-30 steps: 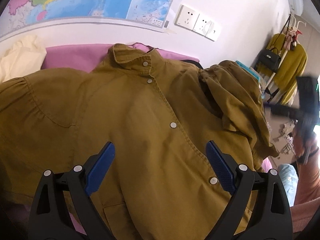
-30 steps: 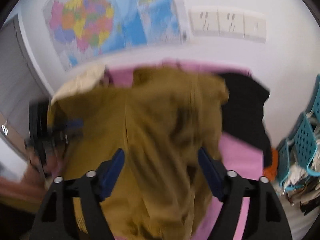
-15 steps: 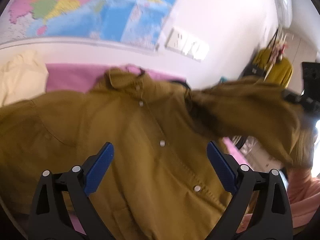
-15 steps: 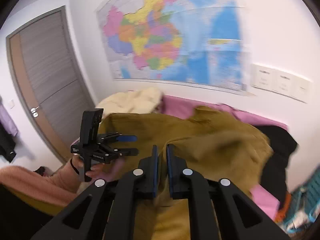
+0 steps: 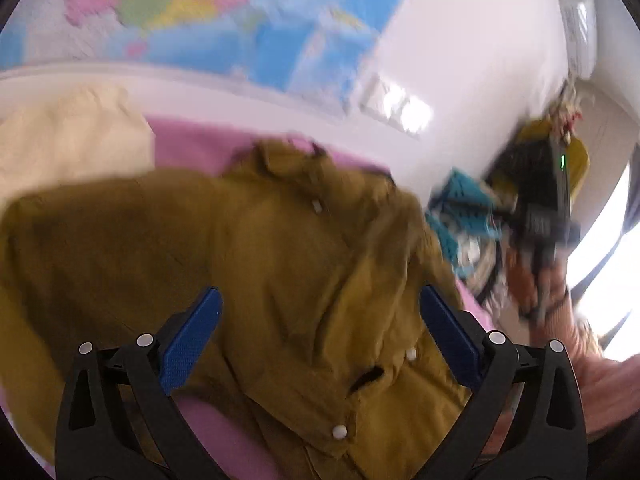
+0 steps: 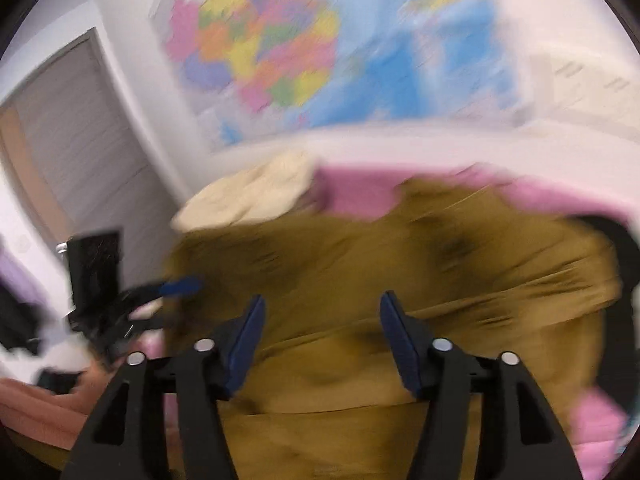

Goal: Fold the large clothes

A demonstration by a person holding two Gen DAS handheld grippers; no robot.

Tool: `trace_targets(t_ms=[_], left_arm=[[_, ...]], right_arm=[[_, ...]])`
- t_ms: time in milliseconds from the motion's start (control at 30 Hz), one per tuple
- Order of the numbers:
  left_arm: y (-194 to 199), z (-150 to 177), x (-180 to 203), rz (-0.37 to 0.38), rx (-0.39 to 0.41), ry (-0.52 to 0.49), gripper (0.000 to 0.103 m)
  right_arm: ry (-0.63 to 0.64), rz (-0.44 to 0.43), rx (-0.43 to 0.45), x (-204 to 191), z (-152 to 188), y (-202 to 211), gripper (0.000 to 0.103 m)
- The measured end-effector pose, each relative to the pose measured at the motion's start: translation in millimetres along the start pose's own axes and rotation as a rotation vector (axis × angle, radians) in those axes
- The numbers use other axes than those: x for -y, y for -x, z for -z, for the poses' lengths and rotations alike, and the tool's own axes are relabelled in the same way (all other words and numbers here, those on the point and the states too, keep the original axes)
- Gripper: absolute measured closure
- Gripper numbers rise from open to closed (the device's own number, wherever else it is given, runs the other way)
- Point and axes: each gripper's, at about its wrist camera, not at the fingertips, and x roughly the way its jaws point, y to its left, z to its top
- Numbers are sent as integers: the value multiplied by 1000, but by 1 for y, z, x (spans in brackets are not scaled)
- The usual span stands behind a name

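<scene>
On pink bedcover, mustard shirt seen spread front-up, collar toward wall, one side folded over button placket. Left gripper held above shirt, fingers wide apart, nothing between them. Right gripper likewise parted and empty over shirt. Cream cloth lies beside shirt. Both views blurred.

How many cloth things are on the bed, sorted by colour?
Mustard-brown: 1, the shirt
Cream: 1, the cream bundle
Pink: 1, the pink sheet under them
Total: 3
Both views are blurred, so smaller pieces could be missed.
</scene>
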Motion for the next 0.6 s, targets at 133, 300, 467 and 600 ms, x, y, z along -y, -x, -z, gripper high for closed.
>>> trace_targets(t_ms=[133, 300, 467, 600], left_arm=[[-49, 19, 8, 13, -165, -45, 5], [-108, 31, 13, -17, -335, -83, 7], [-121, 19, 16, -56, -351, -132, 43], [-120, 3, 6, -71, -347, -108, 78]], right_arm=[[-138, 218, 49, 72, 5, 28, 28], [-305, 252, -54, 142, 29, 13, 20], [-387, 260, -127, 181, 47, -23, 15], [-484, 120, -100, 207, 56, -30, 70]])
